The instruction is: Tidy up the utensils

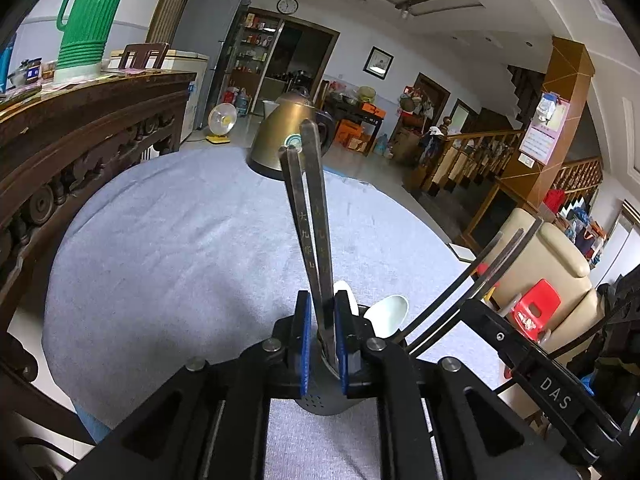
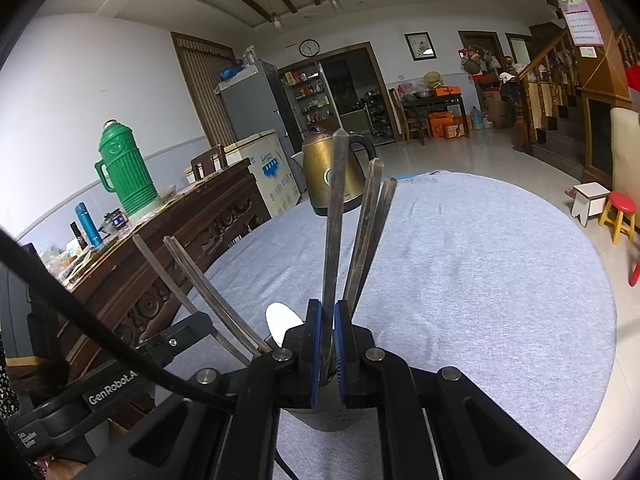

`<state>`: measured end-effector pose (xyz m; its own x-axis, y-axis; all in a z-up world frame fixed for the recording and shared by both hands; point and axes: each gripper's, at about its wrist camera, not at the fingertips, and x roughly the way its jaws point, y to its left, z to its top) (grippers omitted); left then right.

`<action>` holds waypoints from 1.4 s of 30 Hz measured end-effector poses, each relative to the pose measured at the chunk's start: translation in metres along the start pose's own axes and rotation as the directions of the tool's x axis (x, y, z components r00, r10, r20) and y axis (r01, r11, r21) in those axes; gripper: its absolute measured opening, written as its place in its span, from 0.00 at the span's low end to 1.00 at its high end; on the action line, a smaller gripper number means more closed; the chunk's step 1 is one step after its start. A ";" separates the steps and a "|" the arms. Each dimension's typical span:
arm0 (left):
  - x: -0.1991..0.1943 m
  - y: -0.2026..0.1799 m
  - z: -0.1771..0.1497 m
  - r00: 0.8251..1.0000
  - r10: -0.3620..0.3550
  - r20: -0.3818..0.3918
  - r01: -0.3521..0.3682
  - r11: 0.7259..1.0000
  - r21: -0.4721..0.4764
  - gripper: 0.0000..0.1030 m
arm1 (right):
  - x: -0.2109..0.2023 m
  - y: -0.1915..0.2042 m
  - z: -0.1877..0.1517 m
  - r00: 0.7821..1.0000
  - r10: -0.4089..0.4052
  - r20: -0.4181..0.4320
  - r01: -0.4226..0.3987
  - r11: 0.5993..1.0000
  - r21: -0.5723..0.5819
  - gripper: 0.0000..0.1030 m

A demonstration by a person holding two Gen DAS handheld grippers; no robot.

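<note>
Two dark chopsticks (image 1: 310,216) stand upright in a grey perforated holder (image 1: 323,402) on the table. My left gripper (image 1: 324,320) has them between its blue pads, with a thin gap showing at the left pad, so it is open. Two white spoons (image 1: 387,314) lean out of the holder just behind. My right gripper (image 2: 328,328) is shut on a single chopstick (image 2: 334,216) that stands in the same holder (image 2: 334,418). Two more chopsticks (image 2: 370,224) lean out to the right of it. A white spoon (image 2: 282,318) shows to its left.
The round table (image 2: 480,264) wears a grey cloth, and a brass kettle (image 2: 320,172) stands at its far edge. A carved wooden sideboard (image 2: 168,256) with a green thermos (image 2: 124,168) runs along the left. A beige chair (image 1: 560,256) and a red stool (image 1: 536,308) are on the right.
</note>
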<state>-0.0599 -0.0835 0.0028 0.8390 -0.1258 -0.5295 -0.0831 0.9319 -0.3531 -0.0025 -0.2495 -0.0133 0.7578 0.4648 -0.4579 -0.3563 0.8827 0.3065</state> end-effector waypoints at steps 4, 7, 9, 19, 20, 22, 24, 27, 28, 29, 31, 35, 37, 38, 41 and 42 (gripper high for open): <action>-0.002 0.004 0.001 1.000 0.009 0.000 -0.009 1.000 -0.023 0.25 | -0.002 -0.001 0.001 1.000 -0.012 0.008 0.012 1.000 0.004 0.09; -0.006 0.008 0.001 1.000 0.011 0.003 -0.011 0.999 -0.045 0.42 | -0.003 -0.002 0.001 1.000 -0.011 0.011 0.011 1.000 0.010 0.42; -0.010 0.009 0.001 1.000 0.010 0.015 -0.009 0.998 -0.055 0.44 | -0.009 -0.003 0.001 0.999 -0.008 0.039 0.007 1.000 0.018 0.55; -0.028 0.016 0.006 0.996 0.068 0.063 -0.063 0.995 -0.078 0.65 | -0.031 -0.012 -0.002 0.995 -0.060 0.084 0.059 0.998 0.021 0.65; -0.030 0.018 0.006 0.995 0.080 0.064 -0.074 0.994 -0.082 0.66 | -0.031 -0.014 -0.004 0.994 -0.071 0.079 0.070 0.997 0.017 0.66; -0.030 0.022 0.006 0.993 0.099 0.061 -0.093 0.992 -0.090 0.68 | -0.032 -0.018 -0.008 0.993 -0.094 0.065 0.093 0.996 0.012 0.67; -0.029 0.027 0.006 0.990 0.126 0.056 -0.120 0.987 -0.103 0.69 | -0.033 -0.021 -0.012 0.992 -0.109 0.060 0.108 0.994 0.015 0.68; -0.028 0.036 0.005 0.987 0.155 0.043 -0.148 0.980 -0.129 0.71 | -0.036 -0.027 -0.016 0.990 -0.129 0.061 0.128 0.991 0.024 0.70; -0.027 0.038 0.005 0.985 0.167 0.041 -0.160 0.977 -0.138 0.71 | -0.038 -0.029 -0.017 0.990 -0.130 0.062 0.129 0.991 0.025 0.71; -0.027 0.039 0.005 0.984 0.174 0.041 -0.167 0.976 -0.143 0.71 | -0.039 -0.030 -0.017 0.990 -0.129 0.065 0.127 0.992 0.027 0.72; -0.027 0.040 0.004 0.982 0.184 0.043 -0.176 0.974 -0.144 0.72 | -0.042 -0.031 -0.018 0.990 -0.123 0.072 0.121 0.992 0.028 0.73; -0.028 0.033 0.002 0.977 0.206 0.054 -0.199 0.974 -0.110 0.74 | -0.041 -0.035 -0.021 0.990 -0.124 0.075 0.122 0.992 0.026 0.75; -0.028 0.028 0.001 0.974 0.219 0.056 -0.214 0.973 -0.084 0.78 | -0.038 -0.039 -0.021 0.993 -0.101 0.062 0.099 0.994 0.039 0.75; -0.027 0.026 0.001 0.973 0.223 0.056 -0.219 0.973 -0.074 0.78 | -0.037 -0.040 -0.020 0.994 -0.092 0.062 0.089 0.995 0.041 0.75; -0.022 0.020 0.001 0.975 0.219 0.045 -0.216 0.975 -0.058 0.80 | -0.037 -0.040 -0.020 0.995 -0.068 0.074 0.067 0.998 0.011 0.77; -0.021 0.018 0.001 0.975 0.220 0.040 -0.217 0.975 -0.053 0.81 | -0.037 -0.040 -0.021 0.996 -0.056 0.072 0.056 0.998 -0.002 0.78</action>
<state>-0.0782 -0.0637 0.0080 0.8213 0.0958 -0.5624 -0.2919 0.9176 -0.2699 -0.0277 -0.3007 -0.0264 0.8138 0.4089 -0.4130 -0.3145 0.9074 0.2786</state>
